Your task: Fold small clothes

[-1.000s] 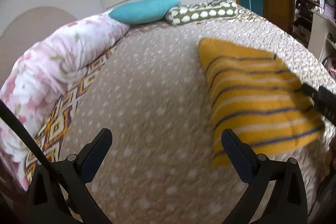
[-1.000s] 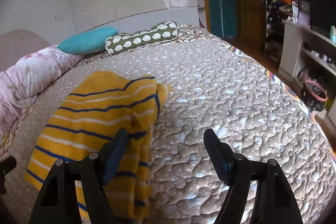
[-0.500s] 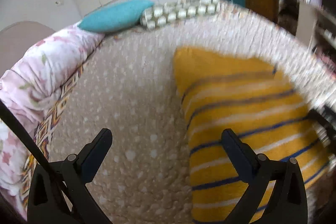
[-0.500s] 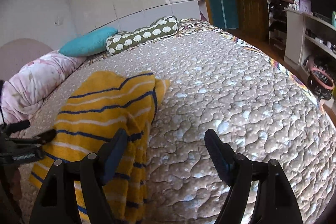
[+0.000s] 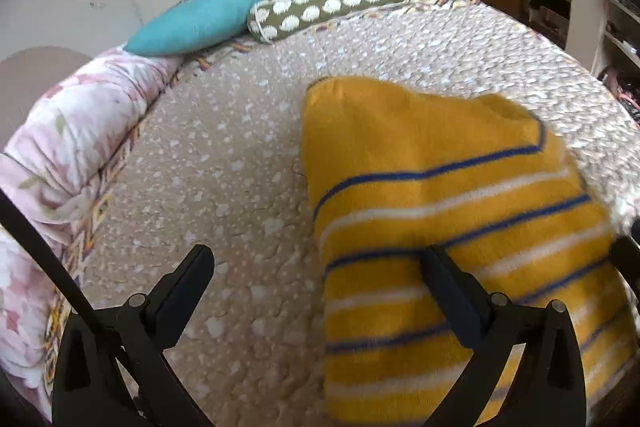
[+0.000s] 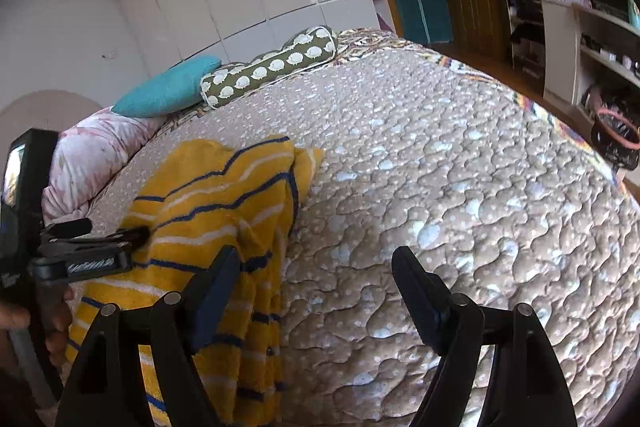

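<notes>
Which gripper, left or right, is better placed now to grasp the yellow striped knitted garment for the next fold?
Probably left: the open left gripper already straddles the edge of the yellow striped knitted garment. The open right gripper points mostly at the beige quilted bedspread.

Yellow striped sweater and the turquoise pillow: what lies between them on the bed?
Only bare quilted bedspread separates the yellow striped sweater from the turquoise pillow; the left wrist view shows this best.

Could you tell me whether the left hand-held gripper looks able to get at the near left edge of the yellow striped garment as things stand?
Probably yes: the left hand-held gripper is open, the yellow striped garment lies flat on the quilt, and nothing sits between them.
</notes>
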Action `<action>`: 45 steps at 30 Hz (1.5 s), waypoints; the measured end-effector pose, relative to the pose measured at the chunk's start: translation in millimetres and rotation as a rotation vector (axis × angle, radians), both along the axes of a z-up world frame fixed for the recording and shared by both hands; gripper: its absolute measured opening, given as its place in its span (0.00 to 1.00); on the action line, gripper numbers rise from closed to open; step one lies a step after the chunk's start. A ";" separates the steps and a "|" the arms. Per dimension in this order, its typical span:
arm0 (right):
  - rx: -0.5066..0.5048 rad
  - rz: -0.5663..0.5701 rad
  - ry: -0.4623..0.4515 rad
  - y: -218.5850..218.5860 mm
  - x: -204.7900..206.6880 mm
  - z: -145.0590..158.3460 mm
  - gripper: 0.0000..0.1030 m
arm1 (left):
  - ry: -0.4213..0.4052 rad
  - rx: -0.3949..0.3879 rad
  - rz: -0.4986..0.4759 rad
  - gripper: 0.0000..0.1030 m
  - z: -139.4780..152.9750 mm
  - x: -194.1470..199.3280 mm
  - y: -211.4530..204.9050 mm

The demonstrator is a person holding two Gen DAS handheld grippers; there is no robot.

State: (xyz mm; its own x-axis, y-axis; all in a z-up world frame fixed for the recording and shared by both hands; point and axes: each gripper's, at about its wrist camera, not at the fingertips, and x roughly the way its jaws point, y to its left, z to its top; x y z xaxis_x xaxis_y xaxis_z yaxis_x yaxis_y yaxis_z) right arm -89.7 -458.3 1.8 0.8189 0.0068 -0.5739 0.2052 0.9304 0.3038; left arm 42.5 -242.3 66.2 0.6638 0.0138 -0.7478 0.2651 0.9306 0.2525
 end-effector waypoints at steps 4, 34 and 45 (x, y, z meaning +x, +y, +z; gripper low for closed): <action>-0.027 -0.005 -0.022 3.9 -5.0 5.5 0.80 | -0.028 -0.066 -0.019 1.00 19.1 -41.2 17.8; -0.212 0.084 0.005 120.5 -142.5 22.1 0.81 | -0.244 -0.328 0.130 1.00 77.1 -226.3 163.0; -0.236 0.145 -0.014 143.0 -139.1 32.6 0.83 | -0.102 -0.309 0.221 1.00 48.1 -209.8 173.3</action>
State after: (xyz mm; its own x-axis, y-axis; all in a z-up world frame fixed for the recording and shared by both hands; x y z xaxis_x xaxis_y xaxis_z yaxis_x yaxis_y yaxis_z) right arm -228.8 -315.3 34.4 0.8268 -0.0082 -0.5625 0.0623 0.9951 0.0771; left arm -167.3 -69.0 114.3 0.7413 -0.0507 -0.6692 0.0377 0.9987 -0.0339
